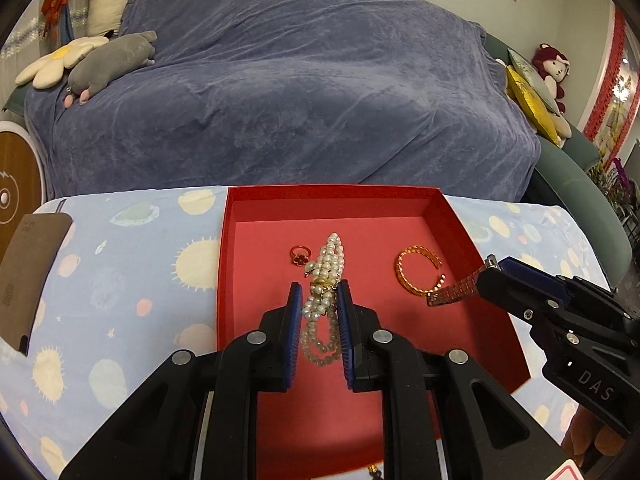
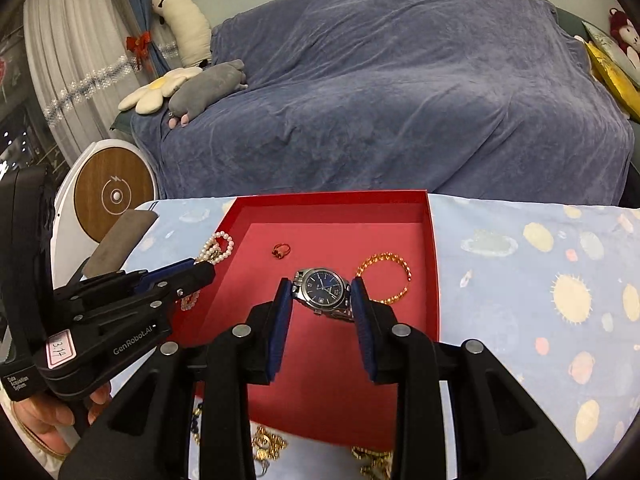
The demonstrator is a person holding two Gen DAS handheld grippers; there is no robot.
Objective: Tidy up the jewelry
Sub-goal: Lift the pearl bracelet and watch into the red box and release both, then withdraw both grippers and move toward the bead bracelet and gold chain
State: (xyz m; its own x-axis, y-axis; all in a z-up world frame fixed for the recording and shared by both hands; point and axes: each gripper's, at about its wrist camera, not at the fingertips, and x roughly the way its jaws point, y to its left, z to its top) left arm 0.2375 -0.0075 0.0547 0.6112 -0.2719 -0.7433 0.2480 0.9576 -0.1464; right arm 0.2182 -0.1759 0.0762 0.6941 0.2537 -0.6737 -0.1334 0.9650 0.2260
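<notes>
A red box (image 1: pixel 256 204) (image 2: pixel 434 248) lies on the patterned cloth. In it are a red flower ring (image 1: pixel 299 255) (image 2: pixel 281 250) and a gold open bangle (image 1: pixel 418 274) (image 2: pixel 386 276). My left gripper (image 1: pixel 319 294) is shut on a pearl bracelet (image 1: pixel 326 280), held over the box; it also shows in the right wrist view (image 2: pixel 216 248). My right gripper (image 2: pixel 321 289) is shut on a blue-faced steel watch (image 2: pixel 325 290), held above the box floor; its strap (image 1: pixel 454 290) hangs from the jaws in the left wrist view.
A brown pouch (image 1: pixel 28 276) (image 2: pixel 120 242) lies at the table's left. Gold chains (image 2: pixel 268 446) lie on the cloth at the box's near edge. A blue-covered sofa (image 1: pixel 288 80) stands behind the table. A round white device (image 2: pixel 114 196) stands at left.
</notes>
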